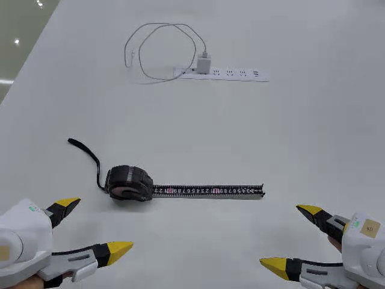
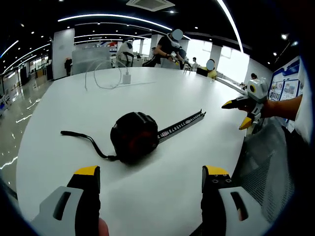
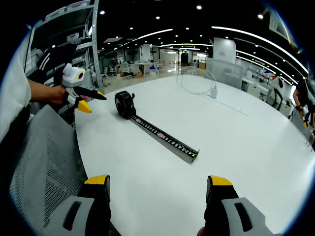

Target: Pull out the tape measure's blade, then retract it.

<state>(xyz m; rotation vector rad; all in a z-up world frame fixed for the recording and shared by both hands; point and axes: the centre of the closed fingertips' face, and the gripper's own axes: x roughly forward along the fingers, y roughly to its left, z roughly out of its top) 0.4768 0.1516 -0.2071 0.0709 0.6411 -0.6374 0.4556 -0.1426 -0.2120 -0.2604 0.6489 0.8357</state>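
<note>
Black tape measure case point(image 1: 128, 182) is seen in the head view, blade point(image 1: 207, 191) drawn out toward 3 o'clock; left gripper point(image 1: 93, 226) and right gripper point(image 1: 293, 236) are held agape, empty; in the left gripper view the tape measure case is found close at 12 o'clock; in the right gripper view, the blade tip.

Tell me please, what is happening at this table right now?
A person holds a gripper in each hand at a white table. The tape measure lies between them, its blade pulled out and flat on the table. The left gripper and the right gripper are both open and touch nothing.
</note>
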